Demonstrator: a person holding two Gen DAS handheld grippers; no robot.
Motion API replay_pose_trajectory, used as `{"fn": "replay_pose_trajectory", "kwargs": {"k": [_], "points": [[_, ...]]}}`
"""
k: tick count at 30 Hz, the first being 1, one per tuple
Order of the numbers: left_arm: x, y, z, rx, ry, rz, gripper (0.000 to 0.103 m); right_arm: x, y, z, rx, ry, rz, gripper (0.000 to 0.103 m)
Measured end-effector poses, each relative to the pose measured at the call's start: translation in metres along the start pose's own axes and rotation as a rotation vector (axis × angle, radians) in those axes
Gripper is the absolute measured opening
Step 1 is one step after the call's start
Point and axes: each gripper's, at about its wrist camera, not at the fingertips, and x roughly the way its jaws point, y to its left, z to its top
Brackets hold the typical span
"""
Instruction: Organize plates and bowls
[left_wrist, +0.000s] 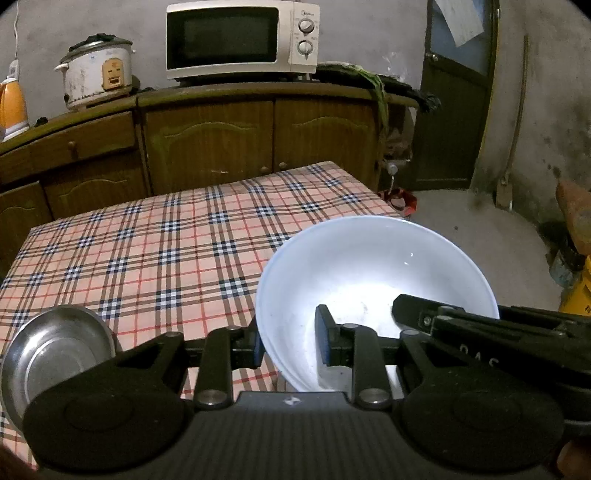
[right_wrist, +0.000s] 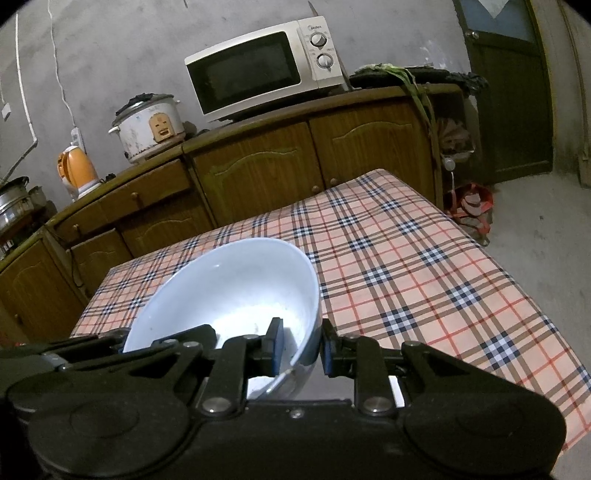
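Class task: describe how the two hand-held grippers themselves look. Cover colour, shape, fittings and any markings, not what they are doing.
Both the left hand-held gripper and the right hand-held gripper are matte black, with a ribbed body, two round domed side housings and linkage bars joined by silver rivets. The fingers carry blue pads. The left body bears a small pale logo. The right one, seen from the left wrist view, shows white lettering. No cables or sleeves are visible.

The bowl (left_wrist: 369, 266) is plain pale bluish white, and the small dish (left_wrist: 55, 347) is bare silver metal. The surface (left_wrist: 166, 251) wears a salmon-pink plaid cloth crossed by navy, brown, white and thin red lines. Each gripper (right_wrist: 299, 349) is black with blue pads (right_wrist: 277, 347); the microwave (left_wrist: 242, 38) is cream with a dark door, the cabinet (left_wrist: 210, 140) brown wood, the kettle (right_wrist: 75, 171) orange.
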Motion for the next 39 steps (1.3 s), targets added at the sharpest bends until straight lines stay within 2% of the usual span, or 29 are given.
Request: {"fn": "replay_pose_trajectory", "kwargs": {"k": [23,39], "points": [[0.018,0.001,-0.012,0.010,0.064,-0.016,0.027,0.015,-0.009,-0.012,0.017,0.057,-0.013,0.028],[0.034,0.001,-0.034,0.020,0.142,-0.044,0.027,0.028,-0.018,-0.040,0.036,0.129,-0.037,0.028]]}}
